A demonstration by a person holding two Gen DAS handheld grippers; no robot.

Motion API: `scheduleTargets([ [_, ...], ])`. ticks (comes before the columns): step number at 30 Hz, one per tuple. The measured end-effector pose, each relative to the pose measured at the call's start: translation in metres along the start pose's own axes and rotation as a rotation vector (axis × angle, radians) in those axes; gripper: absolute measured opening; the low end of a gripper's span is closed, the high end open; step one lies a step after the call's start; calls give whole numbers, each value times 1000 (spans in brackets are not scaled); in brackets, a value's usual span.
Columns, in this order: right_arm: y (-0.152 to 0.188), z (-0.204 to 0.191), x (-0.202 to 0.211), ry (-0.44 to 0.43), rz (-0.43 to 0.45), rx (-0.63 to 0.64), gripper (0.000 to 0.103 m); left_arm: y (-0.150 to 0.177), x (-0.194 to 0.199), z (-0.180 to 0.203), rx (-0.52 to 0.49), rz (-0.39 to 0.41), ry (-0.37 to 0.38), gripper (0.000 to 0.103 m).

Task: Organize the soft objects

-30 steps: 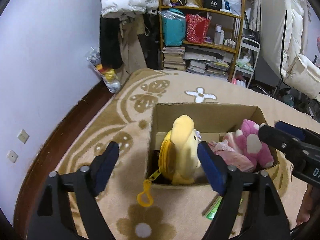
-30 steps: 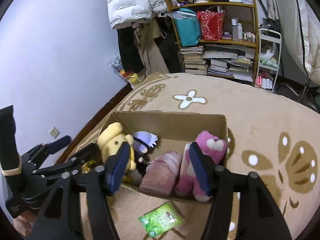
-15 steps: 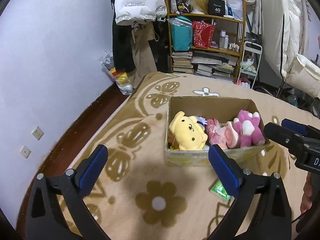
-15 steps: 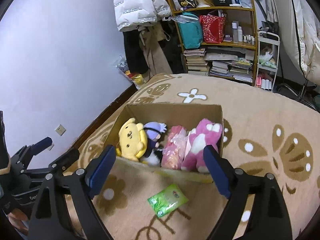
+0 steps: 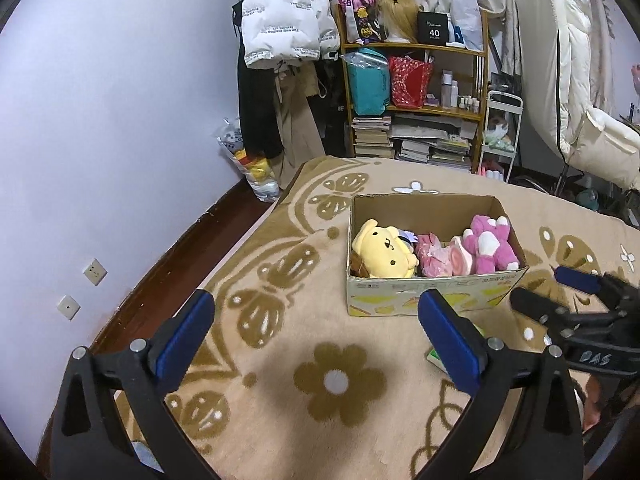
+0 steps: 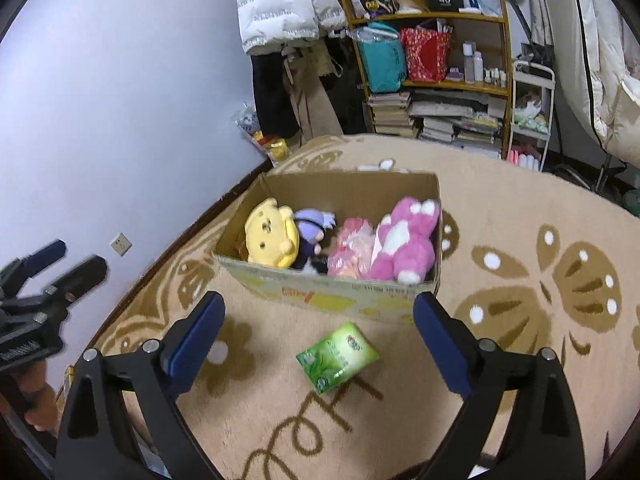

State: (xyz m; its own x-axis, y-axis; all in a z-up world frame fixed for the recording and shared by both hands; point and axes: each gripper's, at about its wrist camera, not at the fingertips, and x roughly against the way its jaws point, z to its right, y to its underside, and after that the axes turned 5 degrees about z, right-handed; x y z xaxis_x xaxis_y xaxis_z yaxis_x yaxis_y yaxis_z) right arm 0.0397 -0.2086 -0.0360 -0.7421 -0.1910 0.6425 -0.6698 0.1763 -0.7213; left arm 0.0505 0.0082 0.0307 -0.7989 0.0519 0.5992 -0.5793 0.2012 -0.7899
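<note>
A cardboard box (image 5: 436, 300) (image 6: 332, 294) stands on the rug. In it lie a yellow dog plush (image 5: 384, 250) (image 6: 272, 238), a small purple-haired doll (image 6: 312, 228), a pink wrapped bundle (image 5: 440, 258) (image 6: 354, 250) and a pink bear plush (image 5: 490, 246) (image 6: 406, 240). My left gripper (image 5: 316, 334) is open and empty, held above the rug short of the box. My right gripper (image 6: 320, 336) is open and empty, above a green tissue pack (image 6: 338, 356) that lies in front of the box.
A beige rug (image 5: 280, 360) with brown butterfly and flower patterns covers the floor. A lilac wall (image 5: 100, 120) is on the left. A cluttered shelf (image 5: 416, 92), hanging coats (image 5: 280, 28) and a white chair (image 5: 580, 100) stand behind the box.
Both grippers have pulled back and up from the box and opened wide. The yellow plush, near my left gripper's jaws a second ago, now lies in the box.
</note>
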Motion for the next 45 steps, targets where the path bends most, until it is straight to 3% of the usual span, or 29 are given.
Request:
scheduleTargets([
  [11, 42, 3, -59, 27, -157, 25, 99, 4, -1, -8, 34, 3, 5, 101],
  [22, 61, 2, -108, 64, -231, 58, 99, 6, -11, 0, 18, -8, 27, 101],
  [31, 81, 10, -142, 87, -353, 66, 98, 5, -15, -4, 33, -20, 27, 101],
  [33, 83, 7, -143, 94, -347, 94, 92, 5, -16, -6, 40, -19, 23, 101],
  [39, 82, 11, -132, 65, -328, 42, 90, 5, -17, -10, 58, -23, 16, 101],
  [45, 59, 4, -81, 34, -178, 31, 90, 5, -16, -11, 50, -15, -4, 101],
])
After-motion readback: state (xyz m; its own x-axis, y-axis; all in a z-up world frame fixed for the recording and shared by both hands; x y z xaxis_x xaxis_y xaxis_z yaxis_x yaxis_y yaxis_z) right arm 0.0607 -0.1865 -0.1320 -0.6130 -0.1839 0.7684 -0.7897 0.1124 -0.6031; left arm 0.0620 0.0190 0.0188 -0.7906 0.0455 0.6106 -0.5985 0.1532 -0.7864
